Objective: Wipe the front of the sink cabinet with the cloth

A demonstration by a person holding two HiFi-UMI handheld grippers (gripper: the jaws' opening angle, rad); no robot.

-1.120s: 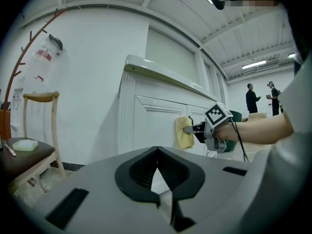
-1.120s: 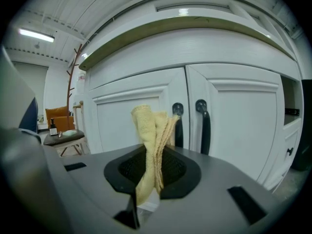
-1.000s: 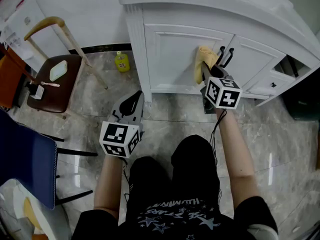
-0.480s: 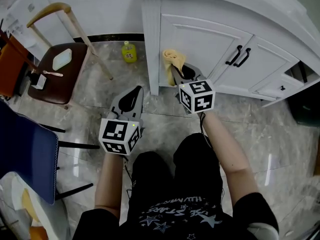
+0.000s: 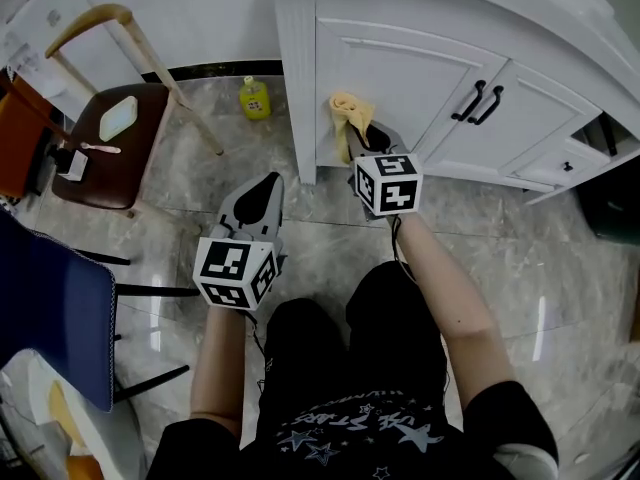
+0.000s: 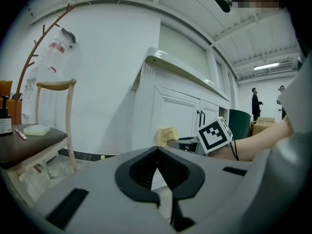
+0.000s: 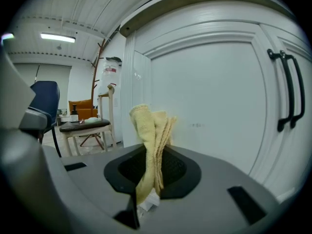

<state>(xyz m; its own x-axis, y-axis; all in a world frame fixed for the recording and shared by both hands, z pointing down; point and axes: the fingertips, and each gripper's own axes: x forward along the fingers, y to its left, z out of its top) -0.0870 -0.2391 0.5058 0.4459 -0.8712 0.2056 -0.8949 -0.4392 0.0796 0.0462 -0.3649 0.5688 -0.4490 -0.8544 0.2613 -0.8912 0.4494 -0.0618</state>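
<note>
A white sink cabinet (image 5: 420,78) with two panelled doors and black handles (image 5: 478,102) fills the upper right of the head view. My right gripper (image 5: 352,140) is shut on a folded yellow cloth (image 5: 346,116), which is against the lower left of the left door. In the right gripper view the yellow cloth (image 7: 151,145) stands up between the jaws in front of the cabinet door (image 7: 219,111), the handles (image 7: 287,91) at the right. My left gripper (image 5: 262,196) hangs low over the floor, left of the cabinet, shut and holding nothing.
A brown-seated wooden chair (image 5: 105,148) with a soap dish stands at the left. A small yellow bottle (image 5: 252,98) sits on the floor by the wall. A blue chair (image 5: 50,318) is at the near left. An open drawer (image 5: 590,153) sticks out at the cabinet's right.
My right gripper has carried the cloth leftward across the door, from beside the handles to the door's lower left, then a little right. The left gripper has stayed nearly still.
</note>
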